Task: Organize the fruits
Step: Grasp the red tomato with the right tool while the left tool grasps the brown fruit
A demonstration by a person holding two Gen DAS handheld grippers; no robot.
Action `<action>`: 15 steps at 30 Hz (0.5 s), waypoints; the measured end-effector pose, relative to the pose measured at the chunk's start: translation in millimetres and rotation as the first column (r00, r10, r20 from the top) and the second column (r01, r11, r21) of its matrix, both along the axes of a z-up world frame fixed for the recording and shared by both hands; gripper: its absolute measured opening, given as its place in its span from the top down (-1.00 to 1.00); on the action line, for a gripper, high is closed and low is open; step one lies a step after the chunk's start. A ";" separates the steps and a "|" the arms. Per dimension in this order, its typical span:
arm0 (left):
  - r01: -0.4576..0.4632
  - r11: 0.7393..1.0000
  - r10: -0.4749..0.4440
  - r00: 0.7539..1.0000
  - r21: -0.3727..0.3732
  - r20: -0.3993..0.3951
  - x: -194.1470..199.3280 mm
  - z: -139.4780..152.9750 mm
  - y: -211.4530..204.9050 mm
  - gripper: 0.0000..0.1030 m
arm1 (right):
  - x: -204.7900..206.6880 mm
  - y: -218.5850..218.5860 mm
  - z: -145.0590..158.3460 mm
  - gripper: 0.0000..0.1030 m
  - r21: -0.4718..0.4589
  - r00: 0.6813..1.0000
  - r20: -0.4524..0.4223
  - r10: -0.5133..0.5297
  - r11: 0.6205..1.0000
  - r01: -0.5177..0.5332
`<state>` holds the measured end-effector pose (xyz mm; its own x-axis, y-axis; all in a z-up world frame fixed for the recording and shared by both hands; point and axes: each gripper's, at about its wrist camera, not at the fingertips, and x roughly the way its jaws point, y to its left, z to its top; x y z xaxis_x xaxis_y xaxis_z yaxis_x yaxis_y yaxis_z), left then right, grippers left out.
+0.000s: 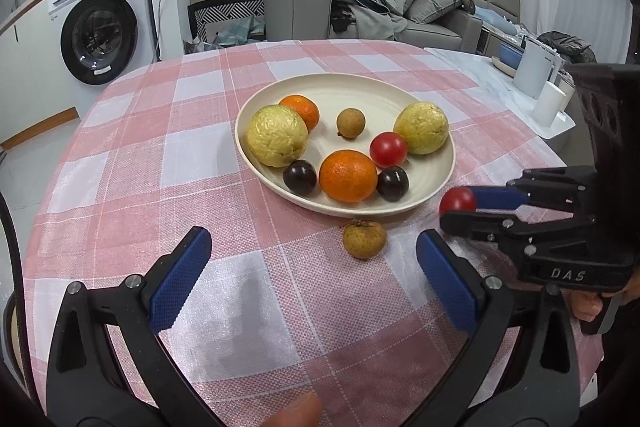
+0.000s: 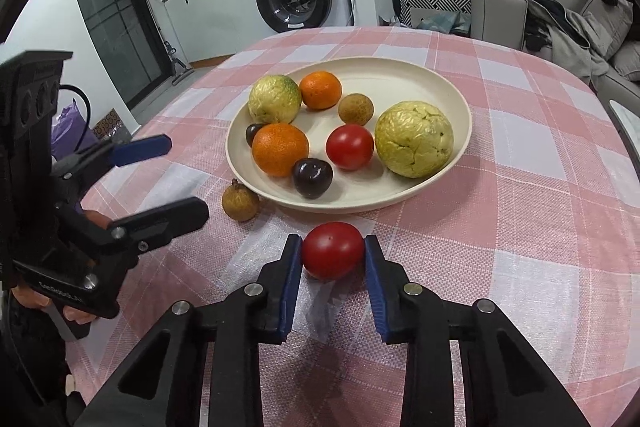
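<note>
gripping a tomato (image 2: 332,250) between its pads, the right gripper (image 2: 333,259) has the plate (image 2: 452,171) straight ahead; the left gripper (image 1: 314,279), open and empty, faces the small brown fruit (image 1: 364,239) just ahead.

The right gripper (image 2: 333,251) is low over the table w/ its two blue pads (image 2: 291,283) pressed on both sides of a red tomato (image 2: 332,250). Its jaws are close together, squeezed tight on it. In the left wrist view the same gripper (image 1: 460,205) comes in from the right side, lying sideways, & fingers of the person's right hand (image 1: 588,307) wrap its grip from below.

The left gripper (image 1: 314,267) has its jaws spread wide apart w/ nothing between the pads. In the right wrist view it (image 2: 188,179) sits on the left, pointing across, held by the left hand (image 2: 60,307). A fingertip (image 1: 296,413) shows at the bottom edge of the left wrist view.
</note>
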<state>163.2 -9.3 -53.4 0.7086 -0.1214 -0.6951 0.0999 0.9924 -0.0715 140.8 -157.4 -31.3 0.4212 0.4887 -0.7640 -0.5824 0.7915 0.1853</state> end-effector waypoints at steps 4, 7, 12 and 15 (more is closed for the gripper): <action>0.008 1.000 -0.009 0.999 -0.019 -0.042 5.6 -4.3 -2.7 -0.98 | -1.0 -8.1 12.0 0.39 0.034 0.999 0.031 -0.012 0.999 0.011; 0.009 0.999 -0.011 0.998 -0.039 -0.067 10.6 -8.0 -4.8 -0.92 | -0.7 -12.3 18.7 0.39 0.047 0.999 0.044 -0.023 0.999 0.021; 0.047 0.998 -0.053 0.990 -0.052 -0.129 17.2 -18.0 -12.3 -0.41 | -0.4 -15.2 20.7 0.39 0.050 0.999 0.043 -0.032 0.998 0.030; 0.068 0.997 -0.073 0.989 -0.046 -0.132 17.0 -20.3 -17.3 -0.26 | 0.4 -15.0 20.1 0.39 0.050 0.999 0.044 -0.032 0.998 0.030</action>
